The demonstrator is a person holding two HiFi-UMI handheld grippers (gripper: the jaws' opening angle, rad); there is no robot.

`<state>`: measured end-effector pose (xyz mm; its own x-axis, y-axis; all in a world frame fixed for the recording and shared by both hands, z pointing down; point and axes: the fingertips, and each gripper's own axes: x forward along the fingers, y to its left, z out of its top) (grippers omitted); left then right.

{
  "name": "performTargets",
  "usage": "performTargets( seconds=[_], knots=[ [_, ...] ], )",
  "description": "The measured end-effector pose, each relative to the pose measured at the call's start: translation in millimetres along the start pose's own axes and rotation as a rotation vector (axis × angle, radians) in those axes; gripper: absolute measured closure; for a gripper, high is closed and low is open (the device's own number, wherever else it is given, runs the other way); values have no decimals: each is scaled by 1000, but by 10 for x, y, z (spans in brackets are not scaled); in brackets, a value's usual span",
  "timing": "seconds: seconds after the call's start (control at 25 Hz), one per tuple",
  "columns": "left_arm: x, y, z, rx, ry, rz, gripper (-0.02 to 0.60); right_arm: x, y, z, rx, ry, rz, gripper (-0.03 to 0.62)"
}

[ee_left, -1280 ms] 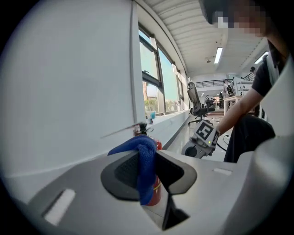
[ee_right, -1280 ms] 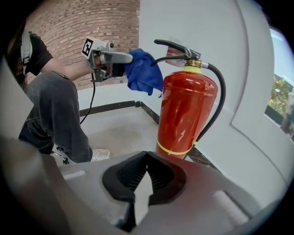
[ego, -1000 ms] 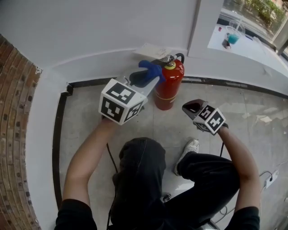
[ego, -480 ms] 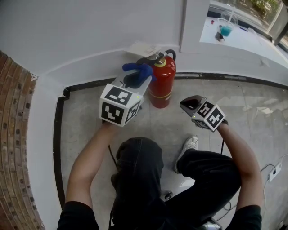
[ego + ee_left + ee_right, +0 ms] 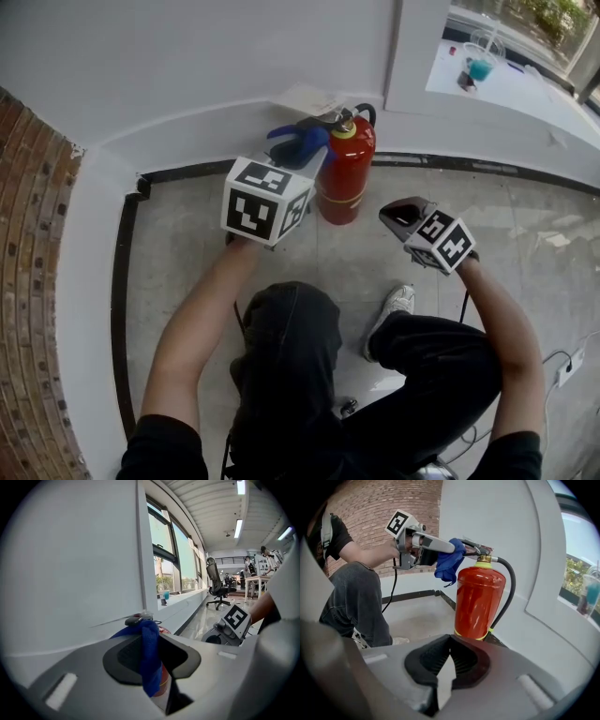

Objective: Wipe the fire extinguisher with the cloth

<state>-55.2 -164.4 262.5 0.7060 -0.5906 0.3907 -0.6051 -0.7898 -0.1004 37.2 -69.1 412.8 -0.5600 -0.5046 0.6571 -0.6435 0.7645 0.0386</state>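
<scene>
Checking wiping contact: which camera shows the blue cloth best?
The right gripper view: the cloth hangs side-on from the left gripper at the top of the fire extinguisher. Head view shows it small; left gripper view shows a strip pinched between the jaws.

We had the cloth (image 5: pixel 298 145) left of the fire extinguisher (image 5: pixel 345 186), at its top; our right gripper (image 5: pixel 403 216) lay apart on its right; wall (image 5: pixel 187 75) behind.

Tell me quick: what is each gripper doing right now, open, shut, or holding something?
Left gripper: closed on the blue cloth, up by the top of the fire extinguisher.
Right gripper: closed, nothing between its jaws.
</scene>
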Motion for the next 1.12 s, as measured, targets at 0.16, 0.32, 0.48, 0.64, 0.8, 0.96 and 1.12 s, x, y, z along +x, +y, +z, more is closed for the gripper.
performTargets(
  seconds=[0.16, 0.32, 0.48, 0.64, 0.8, 0.96, 1.12],
  knots=[
    [-102, -10, -185, 4, 39, 10, 486, -117, -56, 131, -23, -41, 1, 591],
    [-239, -17, -430, -33, 112, -13, 486, -366, -128, 517, -22, -124, -41, 591],
    [-385, -171, -225, 0, 60, -42, 486, -625, -27, 913, -38, -209, -83, 591],
    [-629, -386, 96, 56, -17, -75, 486, -1003, 95, 1324, -43, -323, -177, 591],
    [-957, -582, 411, 81, -91, -101, 486, -1430, 260, 1713, -48, -413, -298, 591],
    [-1288, -785, 687, 95, -164, -126, 486, -1786, 574, 2015, -22, -517, -355, 591],
    [-1618, -969, 803, 97, -219, -133, 485, -1968, 931, 2143, 19, -584, -398, 591]
  ],
)
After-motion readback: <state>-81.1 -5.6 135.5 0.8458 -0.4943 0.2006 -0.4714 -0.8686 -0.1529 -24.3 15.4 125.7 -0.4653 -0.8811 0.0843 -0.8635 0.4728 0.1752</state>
